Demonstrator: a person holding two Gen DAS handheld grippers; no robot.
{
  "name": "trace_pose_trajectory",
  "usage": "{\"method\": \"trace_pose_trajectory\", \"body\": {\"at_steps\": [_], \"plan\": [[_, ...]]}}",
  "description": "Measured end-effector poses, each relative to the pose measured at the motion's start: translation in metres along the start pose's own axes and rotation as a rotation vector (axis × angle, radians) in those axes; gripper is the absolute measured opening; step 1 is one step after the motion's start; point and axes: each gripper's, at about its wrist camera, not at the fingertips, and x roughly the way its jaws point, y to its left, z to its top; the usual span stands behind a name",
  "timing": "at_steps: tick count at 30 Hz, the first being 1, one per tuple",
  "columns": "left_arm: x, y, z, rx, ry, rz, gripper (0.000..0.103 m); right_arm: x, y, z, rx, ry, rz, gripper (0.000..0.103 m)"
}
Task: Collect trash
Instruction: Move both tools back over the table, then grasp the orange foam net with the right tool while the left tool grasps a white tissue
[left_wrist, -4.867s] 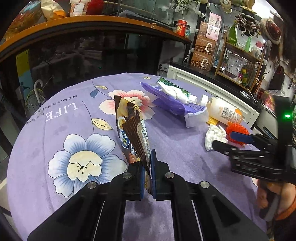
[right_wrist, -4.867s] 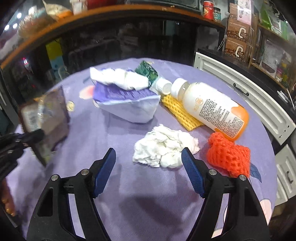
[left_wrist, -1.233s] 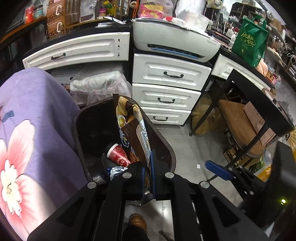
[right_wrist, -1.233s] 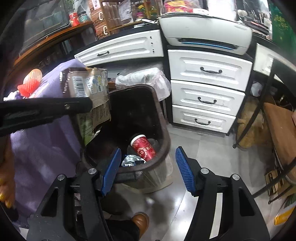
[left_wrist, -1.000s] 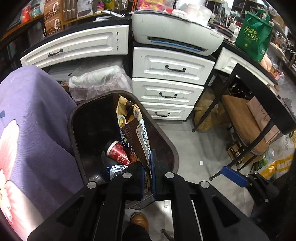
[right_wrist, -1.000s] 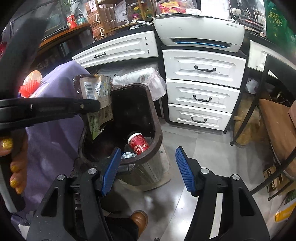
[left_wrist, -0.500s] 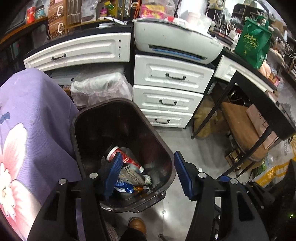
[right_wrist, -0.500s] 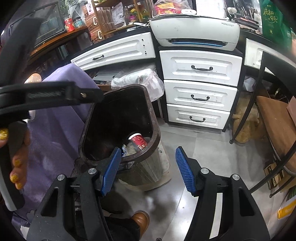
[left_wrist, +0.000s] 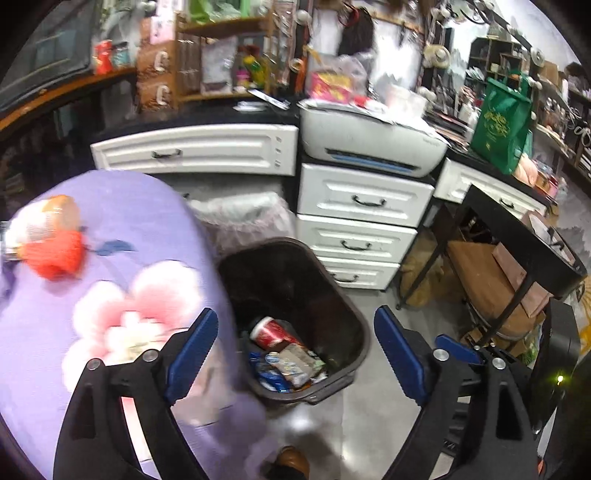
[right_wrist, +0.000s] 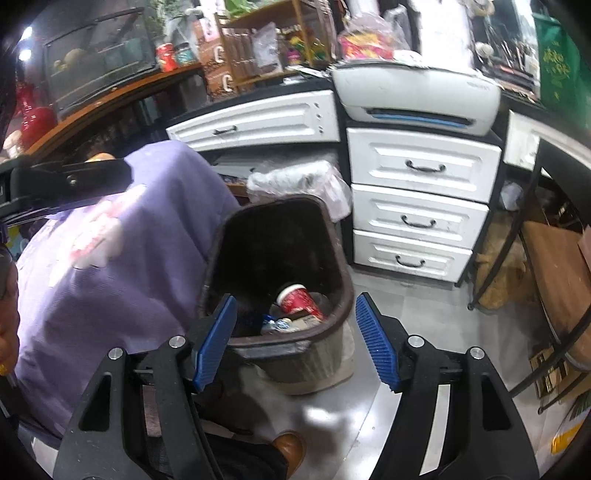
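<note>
Red cup (left_wrist: 272, 331) in bin (left_wrist: 334, 299), rim up-left.

Little lettering legible

Brown boxes (right_wrist: 222, 79) on the shelf bear a large white "C"; the green bag (left_wrist: 499, 126) carries a gold emblem, and the red cup (right_wrist: 300, 299) in the bin white lettering, both too blurred to read.

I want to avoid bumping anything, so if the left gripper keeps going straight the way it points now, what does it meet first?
Probably the dark trash bin: the open left gripper points down into its mouth, so it would likely meet the red cup and wrappers inside. Depth is unclear; the purple tablecloth edge lies close beside its left finger.
</note>
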Motion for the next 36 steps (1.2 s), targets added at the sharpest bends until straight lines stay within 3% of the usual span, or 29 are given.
{"method": "trace_pose_trajectory", "body": {"at_steps": [10,16,25,31,36], "plan": [[-0.07,0.073,-0.001,-0.087,-0.101,0.098,0.091,-0.024,0.068,0.024,-0.097,-0.031,0.114,0.07],[-0.106,0.125,-0.013,-0.141,-0.126,0.203,0.091,-0.033,0.121,0.037,-0.162,-0.038,0.218,0.074],[-0.147,0.203,-0.033,-0.224,-0.137,0.324,0.091,-0.033,0.19,0.051,-0.264,-0.04,0.29,0.074],[-0.162,0.269,-0.036,-0.29,-0.124,0.383,0.091,-0.014,0.236,0.074,-0.306,-0.01,0.35,0.075],[-0.156,0.305,-0.031,-0.304,-0.093,0.406,0.09,0.027,0.277,0.101,-0.321,0.059,0.378,0.075]]}}
